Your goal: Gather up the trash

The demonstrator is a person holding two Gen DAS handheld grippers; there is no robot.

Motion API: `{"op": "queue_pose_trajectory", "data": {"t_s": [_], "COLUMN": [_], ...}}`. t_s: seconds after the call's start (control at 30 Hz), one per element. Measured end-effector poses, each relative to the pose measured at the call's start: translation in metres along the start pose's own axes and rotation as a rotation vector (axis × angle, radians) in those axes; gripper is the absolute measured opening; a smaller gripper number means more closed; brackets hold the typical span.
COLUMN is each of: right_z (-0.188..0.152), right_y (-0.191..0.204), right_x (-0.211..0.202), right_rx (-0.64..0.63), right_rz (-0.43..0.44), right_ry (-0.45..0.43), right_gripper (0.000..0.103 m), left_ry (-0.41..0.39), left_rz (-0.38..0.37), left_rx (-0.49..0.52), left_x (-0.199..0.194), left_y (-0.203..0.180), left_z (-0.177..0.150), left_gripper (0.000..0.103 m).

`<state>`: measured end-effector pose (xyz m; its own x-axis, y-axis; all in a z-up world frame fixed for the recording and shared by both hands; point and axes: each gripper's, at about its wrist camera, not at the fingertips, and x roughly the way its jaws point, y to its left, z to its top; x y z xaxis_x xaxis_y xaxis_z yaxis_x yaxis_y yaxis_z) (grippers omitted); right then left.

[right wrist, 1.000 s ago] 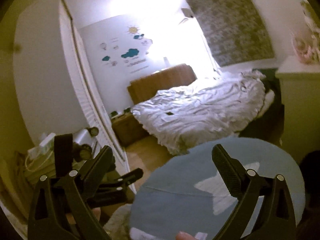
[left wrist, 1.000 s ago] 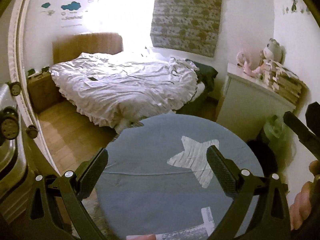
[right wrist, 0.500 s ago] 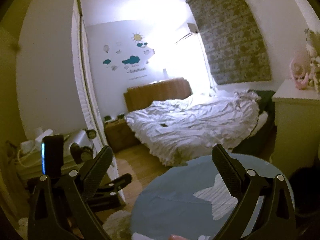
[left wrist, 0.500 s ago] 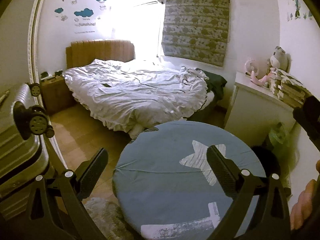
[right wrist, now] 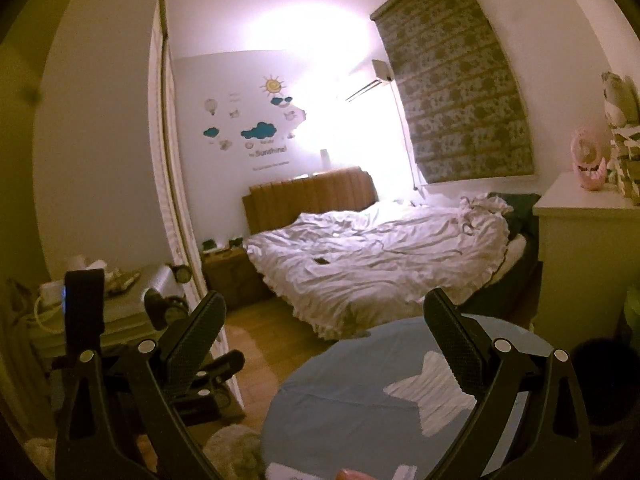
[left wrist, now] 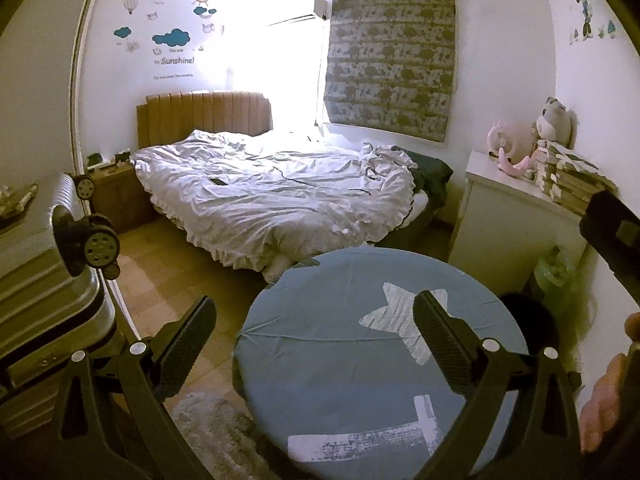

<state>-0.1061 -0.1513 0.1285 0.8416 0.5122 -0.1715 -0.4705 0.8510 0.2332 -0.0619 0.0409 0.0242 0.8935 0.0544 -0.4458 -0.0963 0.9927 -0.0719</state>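
Observation:
My left gripper (left wrist: pixel 314 336) is open and holds nothing, hovering over the near left edge of a round table with a blue star-print cover (left wrist: pixel 360 380). My right gripper (right wrist: pixel 324 336) is also open with nothing in it, above the same blue table (right wrist: pixel 360 412). A dark round bin (left wrist: pixel 524 316) and a green bag (left wrist: pixel 556 276) sit on the floor right of the table. No loose piece of trash is plainly visible. A hand (left wrist: pixel 600 400) shows at the right edge.
An unmade white bed (left wrist: pixel 280 196) with a small dark phone (left wrist: pixel 218 181) fills the room's middle. A grey suitcase (left wrist: pixel 36 280) lies at the left. A white dresser (left wrist: pixel 508 220) with toys stands right. Wooden floor (left wrist: pixel 160 280) lies between.
Both views have risen and pulled back: the blue table sits lower and smaller, more wall and ceiling show. The suitcase has come into the left wrist view. Both grippers stay open.

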Motion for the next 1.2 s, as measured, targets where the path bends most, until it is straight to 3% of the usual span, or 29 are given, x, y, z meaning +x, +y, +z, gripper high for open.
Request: {"op": "queue_pose_trajectory", "data": {"t_s": [1.2], "right_z": [-0.008], "right_y": [0.005], "right_x": [0.012], "right_rx": [0.030], "right_rz": [-0.001], "right_ry": [0.057], "right_gripper": [0.098], "left_ry": [0.015], "left_rz": [-0.020], "left_rx": [-0.001], "left_x": [-0.005], "left_y": [0.005], "left_z": [-0.005], "left_gripper": [0.098]}}
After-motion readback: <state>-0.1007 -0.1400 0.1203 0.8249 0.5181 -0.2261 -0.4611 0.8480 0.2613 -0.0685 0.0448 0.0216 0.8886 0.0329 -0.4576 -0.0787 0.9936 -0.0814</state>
